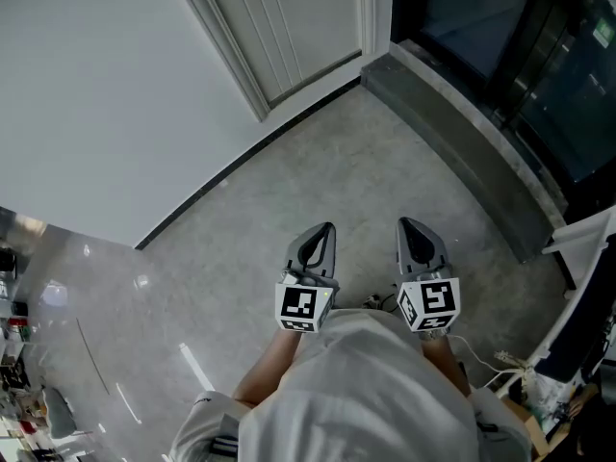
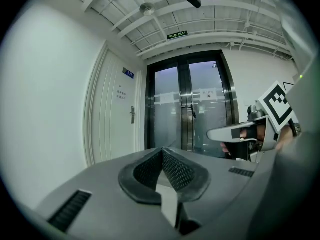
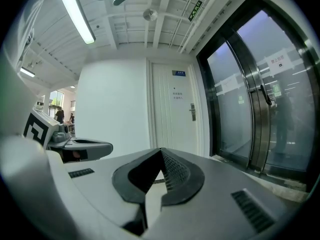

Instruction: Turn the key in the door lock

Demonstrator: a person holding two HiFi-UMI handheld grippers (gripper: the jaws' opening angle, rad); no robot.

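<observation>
Nearest, well short of the white door [image 1: 289, 27], held side by side over the grey floor [image 1: 318, 162]: left claw [image 1: 325, 229] and right claw [image 1: 406, 223], both pressed closed with nothing between the jaws. Farther off, at the white door's right edge, about mid-height: the lock [image 3: 192, 112] with its handle, untouched, finer detail too small to tell. Just right of the white door: dark glass doors [image 3: 250, 104].

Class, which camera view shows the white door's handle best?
The right gripper view: it faces the white door almost squarely, handle plain at its right edge. The left gripper view shows it obliquely. The head view catches only the door's foot, no handle.
</observation>
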